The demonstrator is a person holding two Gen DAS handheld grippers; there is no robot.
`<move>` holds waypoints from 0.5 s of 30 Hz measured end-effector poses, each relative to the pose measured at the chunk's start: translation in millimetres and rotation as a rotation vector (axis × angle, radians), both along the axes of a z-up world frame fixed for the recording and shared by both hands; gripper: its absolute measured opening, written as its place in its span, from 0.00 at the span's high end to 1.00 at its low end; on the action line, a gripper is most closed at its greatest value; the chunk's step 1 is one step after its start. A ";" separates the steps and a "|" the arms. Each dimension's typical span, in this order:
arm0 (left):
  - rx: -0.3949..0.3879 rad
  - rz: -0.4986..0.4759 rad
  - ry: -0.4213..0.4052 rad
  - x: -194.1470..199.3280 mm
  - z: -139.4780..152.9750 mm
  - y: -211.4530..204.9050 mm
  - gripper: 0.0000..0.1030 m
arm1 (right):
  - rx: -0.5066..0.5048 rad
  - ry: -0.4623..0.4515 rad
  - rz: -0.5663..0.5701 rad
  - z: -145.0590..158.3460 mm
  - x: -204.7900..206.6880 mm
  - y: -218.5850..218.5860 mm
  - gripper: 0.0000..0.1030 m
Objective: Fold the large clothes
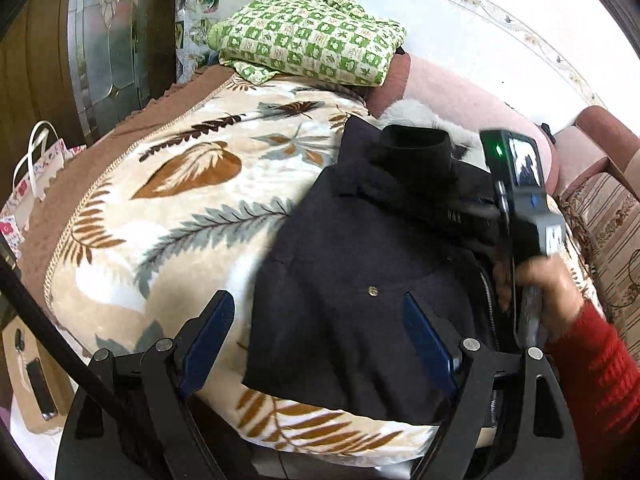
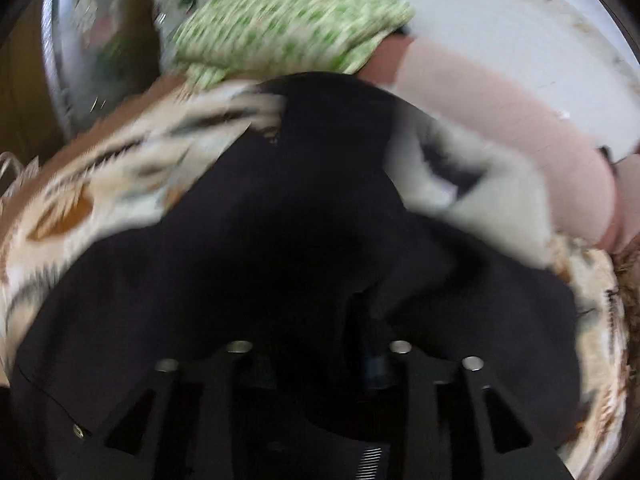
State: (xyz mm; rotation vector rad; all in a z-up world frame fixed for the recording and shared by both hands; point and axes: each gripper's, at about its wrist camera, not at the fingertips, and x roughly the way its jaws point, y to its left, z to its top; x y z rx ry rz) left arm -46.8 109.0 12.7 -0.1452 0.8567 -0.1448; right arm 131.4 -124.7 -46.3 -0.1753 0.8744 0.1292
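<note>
A dark navy coat (image 1: pixel 360 240) lies spread on a leaf-patterned blanket (image 1: pixel 180 200), its rolled cuff or collar end (image 1: pixel 416 148) at the far side. My left gripper (image 1: pixel 316 300) hovers over the coat's near part, open, its blue pads wide apart with nothing between them. A hand in a red sleeve (image 1: pixel 592 360) holds my right gripper (image 1: pixel 468 214) over the coat's right side. The right wrist view is blurred: the coat (image 2: pixel 280 220) fills it, and dark cloth hides the fingertips of my right gripper (image 2: pixel 320 320), so its grip is unclear.
A folded green checked quilt (image 1: pixel 312 32) sits at the far end against a pink sofa back (image 1: pixel 460 96). White fur (image 1: pixel 416 114) shows behind the coat. A paper gift bag (image 1: pixel 32 184) and a box with a phone (image 1: pixel 32 380) stand off the left edge.
</note>
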 end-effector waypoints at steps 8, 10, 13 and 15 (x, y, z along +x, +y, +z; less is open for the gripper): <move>-0.007 -0.050 0.001 47.7 2.1 -21.4 0.18 | 0.201 -0.190 -0.085 39.0 -68.0 -63.8 0.27; 0.001 -0.081 -0.012 67.2 7.1 -35.8 0.18 | 0.225 -0.246 -0.158 46.0 -81.7 -96.1 0.27; 0.035 -0.134 -0.029 104.5 12.8 -63.0 0.18 | 0.249 -0.319 -0.276 50.6 -96.1 -135.8 0.26; 0.027 -0.173 -0.026 130.8 14.9 -82.1 0.18 | 0.303 -0.343 -0.345 49.0 -98.9 -158.9 0.26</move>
